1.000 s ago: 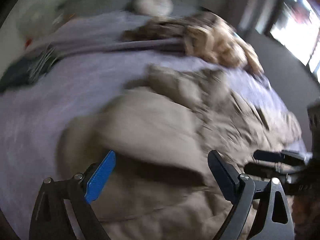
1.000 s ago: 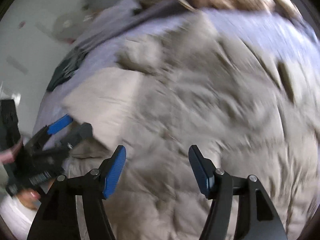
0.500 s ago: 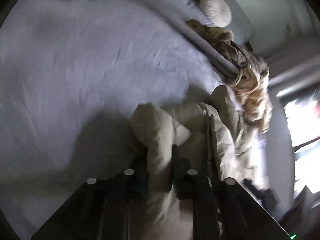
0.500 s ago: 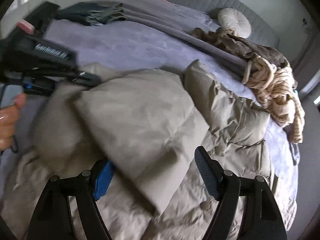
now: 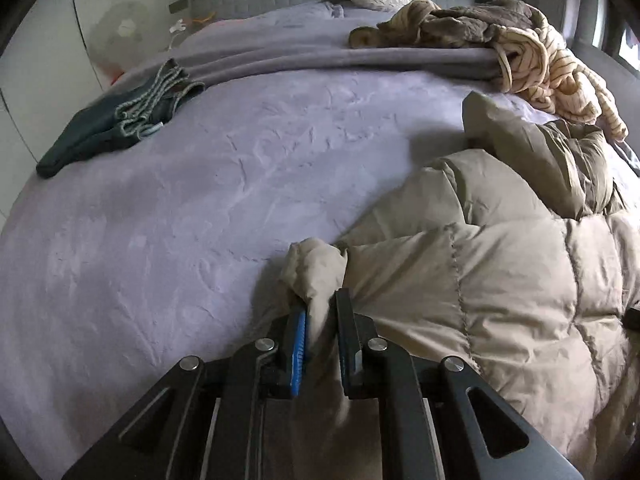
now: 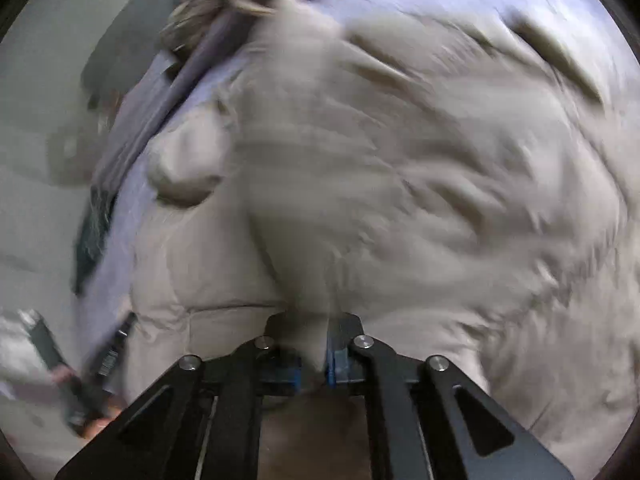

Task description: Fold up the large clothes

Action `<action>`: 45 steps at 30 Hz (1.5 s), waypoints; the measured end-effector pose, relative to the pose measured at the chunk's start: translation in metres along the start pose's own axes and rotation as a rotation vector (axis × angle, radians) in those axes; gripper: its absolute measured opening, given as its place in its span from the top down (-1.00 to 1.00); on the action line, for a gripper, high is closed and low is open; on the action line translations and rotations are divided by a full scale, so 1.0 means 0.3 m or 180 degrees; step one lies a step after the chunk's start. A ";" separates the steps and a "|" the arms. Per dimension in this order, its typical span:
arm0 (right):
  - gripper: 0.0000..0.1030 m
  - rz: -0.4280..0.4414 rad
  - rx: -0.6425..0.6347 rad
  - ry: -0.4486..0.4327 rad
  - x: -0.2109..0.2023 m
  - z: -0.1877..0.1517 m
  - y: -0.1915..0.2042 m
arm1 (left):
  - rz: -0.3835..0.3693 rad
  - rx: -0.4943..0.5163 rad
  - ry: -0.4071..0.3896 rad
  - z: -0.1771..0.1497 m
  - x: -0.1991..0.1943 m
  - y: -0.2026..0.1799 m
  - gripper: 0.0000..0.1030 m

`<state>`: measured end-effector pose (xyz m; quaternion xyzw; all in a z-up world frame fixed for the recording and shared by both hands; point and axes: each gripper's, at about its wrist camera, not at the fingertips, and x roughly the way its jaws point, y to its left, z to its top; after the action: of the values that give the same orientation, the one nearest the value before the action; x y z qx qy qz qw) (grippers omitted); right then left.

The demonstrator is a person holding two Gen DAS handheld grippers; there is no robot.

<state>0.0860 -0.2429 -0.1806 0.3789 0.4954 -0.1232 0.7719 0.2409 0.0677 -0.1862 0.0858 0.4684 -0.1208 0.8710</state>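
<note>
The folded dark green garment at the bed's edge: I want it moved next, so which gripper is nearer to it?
Left. The left gripper pinches the beige puffer jacket across open bedsheet from the dark green garment; the right gripper grips the jacket farther away.

The left claw [image 5: 320, 320] is made of black matte metal or plastic. Each of its fingers sits on two flat black arms with long triangular openings, and round silver screws mark the joints. The inner face of one finger [image 5: 298, 350] carries a bright blue ribbed pad; the other finger is black on its visible side.

The right claw [image 6: 314, 354] has the same black arms, the same triangular openings and silver screws, with blue pads between the fingers.

In the blurred right wrist view, a bit of bare skin [image 6: 60, 376] shows on a black handle.
</note>
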 end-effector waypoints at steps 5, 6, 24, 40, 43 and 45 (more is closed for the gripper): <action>0.30 -0.0122 0.0161 -0.0109 -0.154 0.009 -0.116 | 0.0448 -0.0116 -0.0199 0.028 -0.103 0.043 -0.44; 0.30 -0.0206 0.0160 -0.0189 -0.193 0.013 -0.131 | 0.0362 -0.0203 -0.0215 0.031 -0.138 0.070 -0.44; 0.59 -0.0192 -0.0520 0.0188 -0.108 0.053 -0.157 | -0.0025 -0.0440 0.0400 -0.186 -0.072 -0.044 -0.64; -0.23 0.0062 0.0004 0.0060 -0.475 0.103 -0.494 | 0.0116 -0.0073 0.0501 -0.108 -0.310 -0.435 -0.64; -0.29 -0.0035 0.0140 -0.0074 -0.562 0.135 -0.615 | 0.0090 -0.0019 0.0384 -0.109 -0.340 -0.494 -0.65; -0.29 -0.0096 0.0256 -0.0104 -0.605 0.154 -0.699 | 0.0176 -0.0035 0.0345 -0.113 -0.337 -0.505 -0.65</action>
<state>-0.0885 -0.4523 -0.1116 0.4000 0.4830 -0.1607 0.7622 0.1162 -0.0550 -0.1257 0.1004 0.5131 -0.0893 0.8478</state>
